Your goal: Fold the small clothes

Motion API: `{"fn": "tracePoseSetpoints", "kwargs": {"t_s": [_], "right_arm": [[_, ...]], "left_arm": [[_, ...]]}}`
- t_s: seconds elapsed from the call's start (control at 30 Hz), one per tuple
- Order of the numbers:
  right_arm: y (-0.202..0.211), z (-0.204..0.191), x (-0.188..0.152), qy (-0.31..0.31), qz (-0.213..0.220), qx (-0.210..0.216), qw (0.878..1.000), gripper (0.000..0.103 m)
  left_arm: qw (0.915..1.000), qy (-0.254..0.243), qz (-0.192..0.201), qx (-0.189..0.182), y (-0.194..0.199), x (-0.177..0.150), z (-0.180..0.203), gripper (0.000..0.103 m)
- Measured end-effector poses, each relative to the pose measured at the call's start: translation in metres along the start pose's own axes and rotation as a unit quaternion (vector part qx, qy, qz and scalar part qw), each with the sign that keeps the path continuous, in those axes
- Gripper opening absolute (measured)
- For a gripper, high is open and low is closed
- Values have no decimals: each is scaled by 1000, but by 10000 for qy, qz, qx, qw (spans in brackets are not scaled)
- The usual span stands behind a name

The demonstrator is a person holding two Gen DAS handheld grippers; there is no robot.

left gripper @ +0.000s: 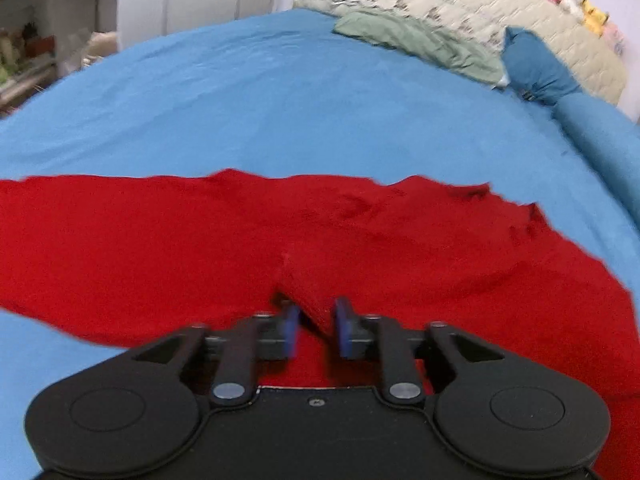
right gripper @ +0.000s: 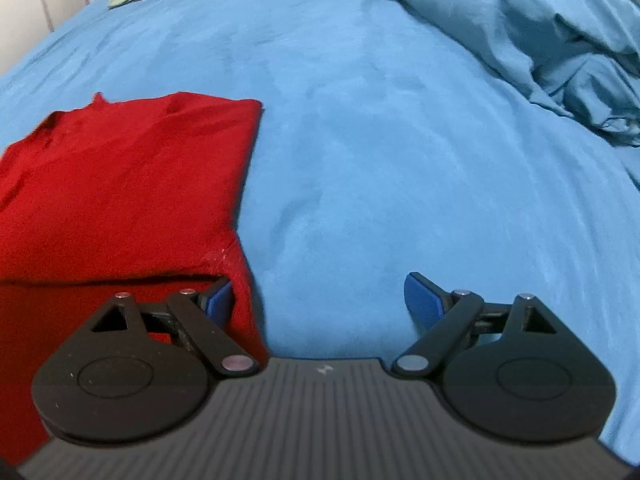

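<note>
Gripping a raised ridge of red fabric, the left tool (left gripper: 316, 328) has its blue pads (left gripper: 291, 330) drawn in narrow, with the pinched fold standing between them and the cloth pulled up in a peak just ahead of the tips. Right tool (right gripper: 320, 304): spread wide, holding nothing; its left pad (right gripper: 219, 298) sits against the near corner of the garment, partly tucked under a lifted edge, while the right pad (right gripper: 422, 300) hangs over bare sheet. Red garment (left gripper: 280, 240): knit-looking, bright red, lying on the blue bed sheet (left gripper: 260, 100), spread broadly across the left wrist view with a wrinkled far edge; in the right wrist view it shows a straight right-hand edge and a squared far corner, one layer lying over another near the tool. Both tools are low over the bed, pointing forward across the mattress. Also on the bed: a crumpled green cloth (left gripper: 416, 40) near the quilted headboard (left gripper: 480, 12), and a bunched blue duvet (right gripper: 560, 40) to the right.
</note>
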State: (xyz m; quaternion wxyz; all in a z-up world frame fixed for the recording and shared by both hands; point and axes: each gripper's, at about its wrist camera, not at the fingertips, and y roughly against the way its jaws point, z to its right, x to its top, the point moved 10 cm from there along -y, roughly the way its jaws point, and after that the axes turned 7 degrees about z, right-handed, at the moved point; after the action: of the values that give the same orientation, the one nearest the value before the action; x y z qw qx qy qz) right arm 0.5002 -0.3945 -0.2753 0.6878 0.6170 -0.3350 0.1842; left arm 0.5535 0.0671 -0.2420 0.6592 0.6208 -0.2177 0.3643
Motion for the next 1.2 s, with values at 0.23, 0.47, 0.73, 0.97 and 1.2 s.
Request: {"fn": "tracePoseSetpoints", "kwargs": {"t_s": [0.23, 0.47, 0.73, 0.97, 1.2], "right_arm": [[45, -73, 27, 558, 419, 1193, 9904, 103], [-19, -101, 10, -62, -47, 963, 9953, 103], [-9, -106, 46, 222, 553, 1160, 9915, 103], [-88, -104, 86, -145, 348, 926, 9950, 103], [-69, -110, 98, 229, 434, 1254, 9909, 103]], "left_arm": [[9969, -583, 521, 32, 42, 20, 9, 72], [9940, -953, 408, -353, 14, 22, 50, 72], [9929, -1057, -217, -495, -22, -4, 51, 72], [9924, -1138, -160, -431, -26, -8, 51, 73], [9961, -819, -134, -311, -10, 11, 51, 73]]}}
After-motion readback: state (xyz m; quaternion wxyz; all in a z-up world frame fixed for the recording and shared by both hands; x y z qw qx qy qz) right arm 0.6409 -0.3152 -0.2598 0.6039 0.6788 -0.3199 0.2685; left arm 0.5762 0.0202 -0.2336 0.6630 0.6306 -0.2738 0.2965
